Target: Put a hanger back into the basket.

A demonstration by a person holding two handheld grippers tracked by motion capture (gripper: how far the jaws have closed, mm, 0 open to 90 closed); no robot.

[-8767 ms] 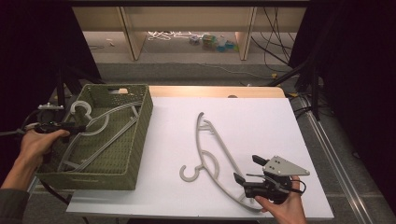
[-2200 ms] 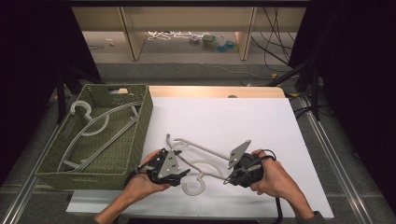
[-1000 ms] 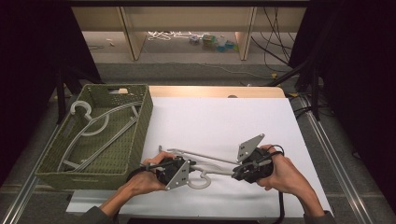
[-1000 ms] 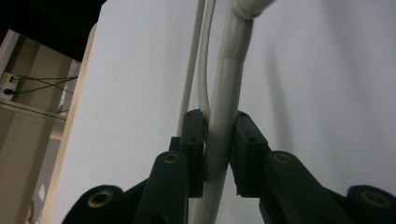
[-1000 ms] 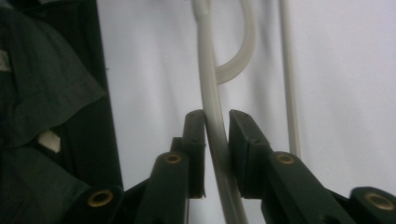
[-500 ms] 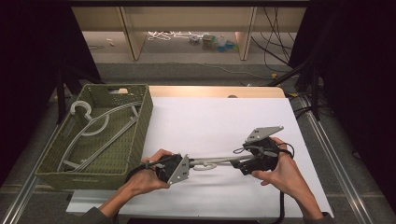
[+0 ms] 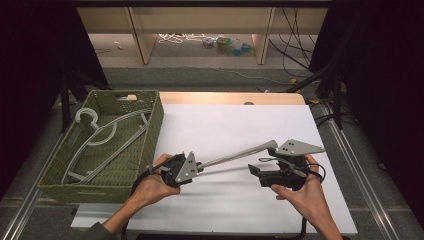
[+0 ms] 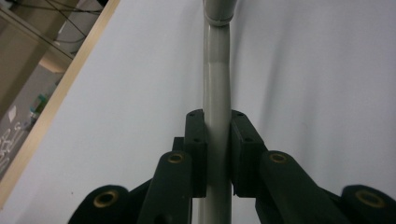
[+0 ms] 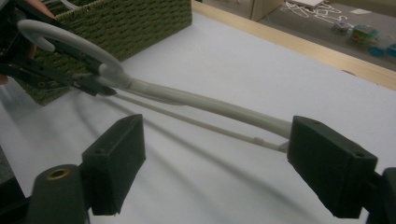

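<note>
A grey plastic hanger (image 7: 235, 154) hangs in the air over the white table (image 7: 240, 120), with its far end tilted up to the right. My left gripper (image 7: 196, 169) is shut on it near the hook, and its pads squeeze the hanger's bar (image 8: 217, 84) from both sides at the left gripper (image 8: 218, 135). My right gripper (image 7: 255, 170) sits just below the hanger's far end. Its jaws have just been opening and now stand wide at the right gripper (image 9: 222, 163), with nothing pressed between them. The hanger (image 9: 210, 106) runs past beyond the pads.
A green woven basket (image 7: 152, 125) stands at the left of the table, holding other pale hangers (image 7: 100, 135). The table's wooden far edge (image 7: 225, 97) runs behind it, and shelves with small clutter lie beyond.
The right gripper has opened and let go of the hanger's end. The left gripper keeps its hold and has raised the hanger a little, so it now hangs edge-on from the left gripper alone.
</note>
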